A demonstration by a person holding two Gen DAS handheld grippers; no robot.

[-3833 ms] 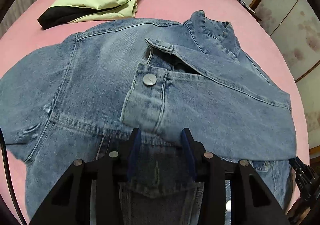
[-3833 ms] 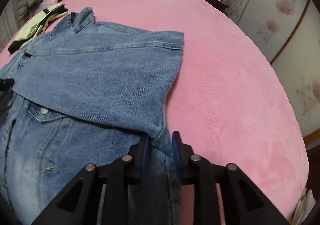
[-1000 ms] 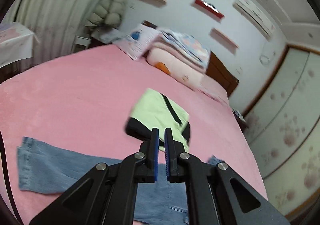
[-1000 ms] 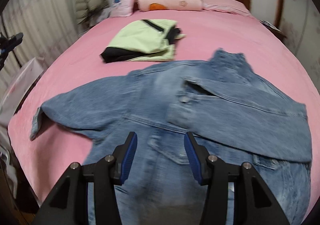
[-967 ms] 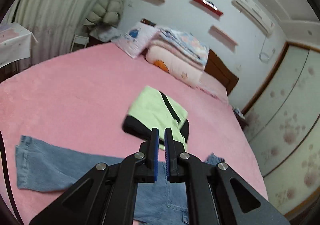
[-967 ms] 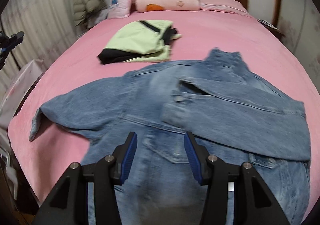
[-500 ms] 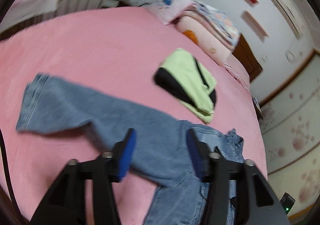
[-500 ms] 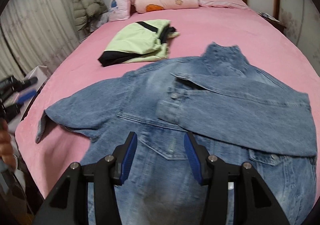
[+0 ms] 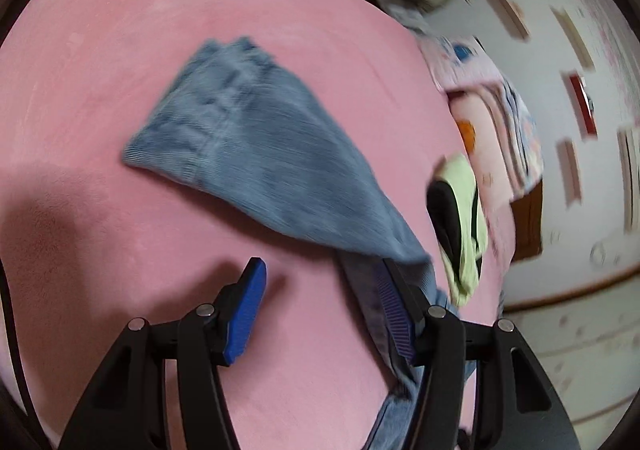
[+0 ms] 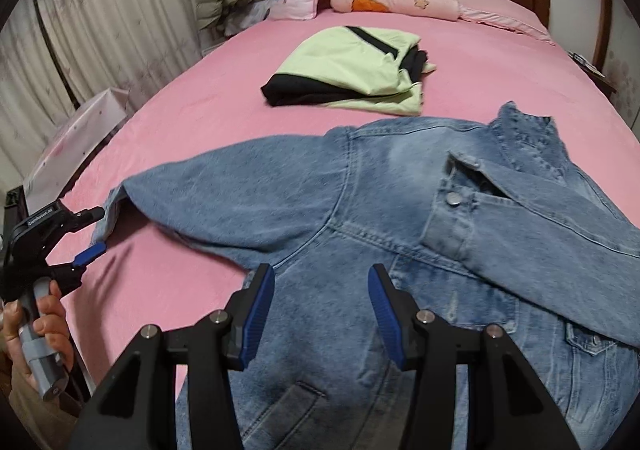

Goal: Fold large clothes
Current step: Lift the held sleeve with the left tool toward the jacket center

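1. Left gripper [image 9: 320, 302]: black angular frame, ribbed blue pads [image 9: 245, 314], silver screws
2. Right gripper [image 10: 322, 314]: same black frame, blue pads, silver pivot screws
3. Grey cylindrical handle [image 10: 40, 346] in hand [image 10: 50, 326], small white lettering on black body

Denim sleeve [image 9: 256, 154] beside open left claw [image 9: 320, 306]

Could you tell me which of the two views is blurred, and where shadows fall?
Left wrist view: motion-smeared, worst on the wall shelves and denim sleeve; a dark shadow lies on the pink bedspread at left. Right wrist view: sharp, evenly lit, fisheye-curved at the edges.
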